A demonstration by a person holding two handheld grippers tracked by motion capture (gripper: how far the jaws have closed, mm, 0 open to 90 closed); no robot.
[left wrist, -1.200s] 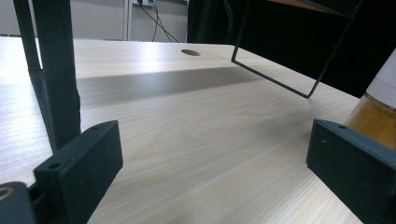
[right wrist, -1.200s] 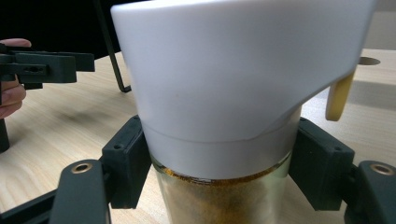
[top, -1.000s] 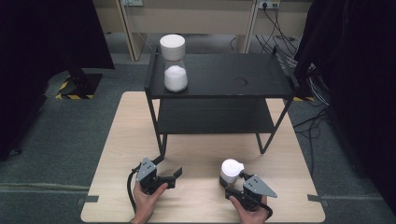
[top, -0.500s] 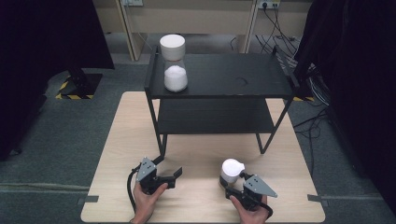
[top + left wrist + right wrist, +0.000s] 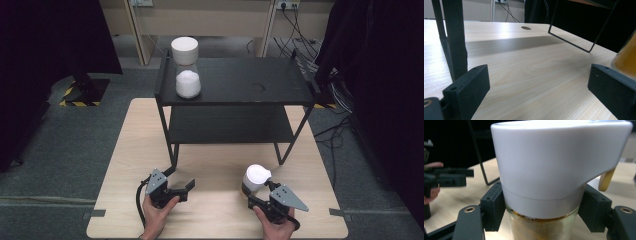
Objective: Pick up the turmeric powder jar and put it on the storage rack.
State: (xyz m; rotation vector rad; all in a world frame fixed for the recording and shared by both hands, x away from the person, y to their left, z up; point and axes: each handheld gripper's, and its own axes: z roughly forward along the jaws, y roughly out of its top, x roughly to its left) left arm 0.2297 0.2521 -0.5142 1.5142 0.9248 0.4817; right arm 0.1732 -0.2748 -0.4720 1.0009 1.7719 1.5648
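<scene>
Right gripper view reveals brown powder inside the white-capped jar (image 5: 541,195).

Two handheld tongs, each of matte black plastic and each gripped by a bare hand. The left tongs (image 5: 187,186) carry a small grey angular plate on top and a black cable looping from the rear past the left hand (image 5: 159,210). The right tongs (image 5: 257,192) are topped by a larger grey three-cornered plate dotted with small holes, above the right hand (image 5: 274,227). In the gripper views, the jaws end in thick rectangular black pads with rounded edges and a small recessed hole on each; on the right pair, brass-coloured ringed screw sockets sit in the black arms behind the pads.
</scene>
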